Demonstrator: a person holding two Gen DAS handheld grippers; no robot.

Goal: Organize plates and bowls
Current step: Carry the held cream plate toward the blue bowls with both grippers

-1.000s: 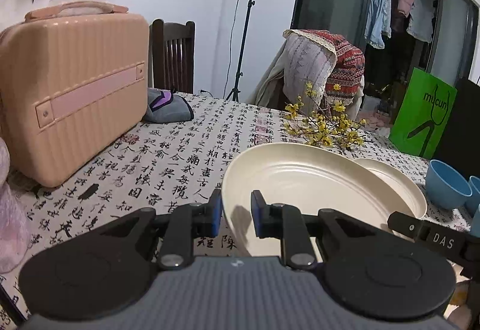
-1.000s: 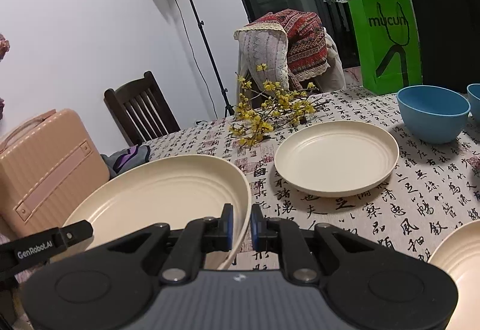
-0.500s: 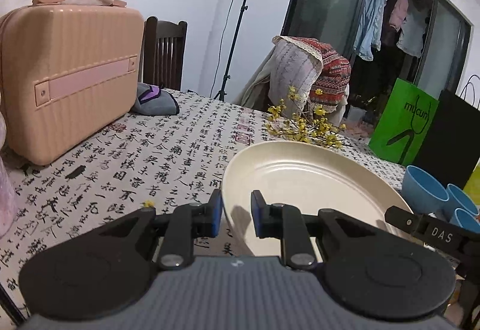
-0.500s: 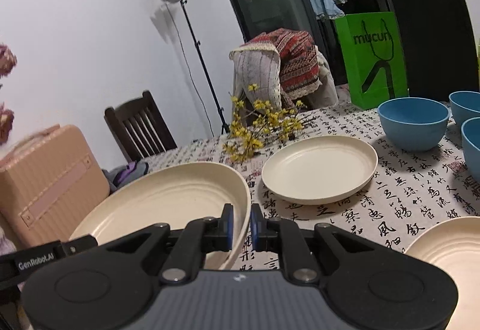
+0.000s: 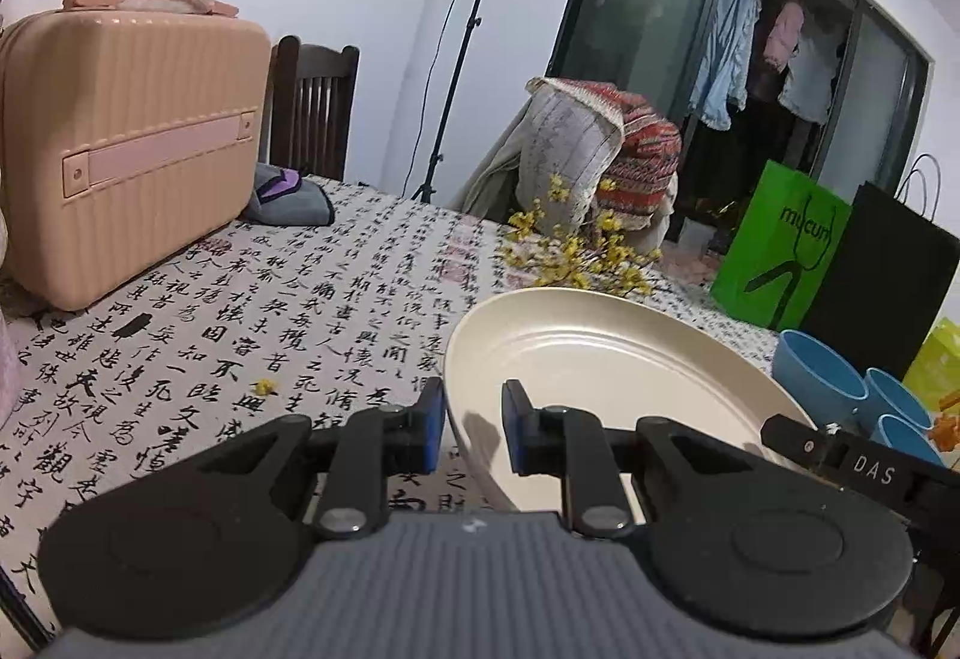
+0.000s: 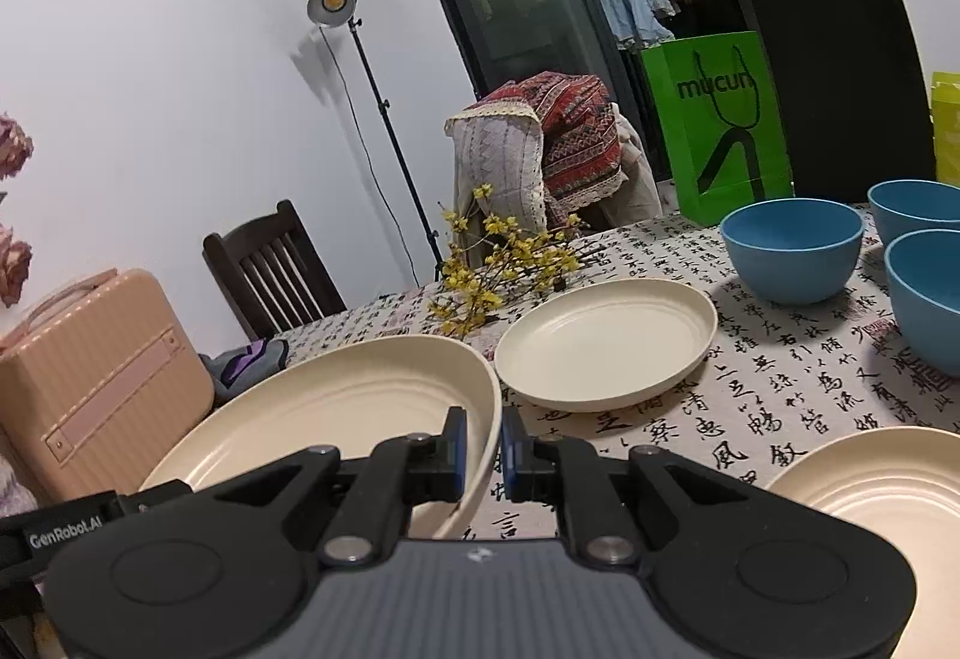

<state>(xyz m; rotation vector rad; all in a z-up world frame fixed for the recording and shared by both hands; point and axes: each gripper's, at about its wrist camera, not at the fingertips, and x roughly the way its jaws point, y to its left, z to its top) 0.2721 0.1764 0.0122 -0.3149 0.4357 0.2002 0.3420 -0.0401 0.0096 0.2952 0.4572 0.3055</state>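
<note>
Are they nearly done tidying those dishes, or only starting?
Only starting, it seems. Nothing is stacked yet. In hand: both tongs, left and right, grip one big plate by opposite rims, raised off the table. Left: a smaller plate, another plate at the near right, and three blue bowls standing apart.

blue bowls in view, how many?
3. All far right on the table: one nearest the green bag, one behind it at the frame edge, one nearer the camera. More may be cropped.

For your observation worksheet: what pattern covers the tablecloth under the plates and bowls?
Black Chinese calligraphy on a white tablecloth, with a few red seals; clearest in the left wrist view.
</note>
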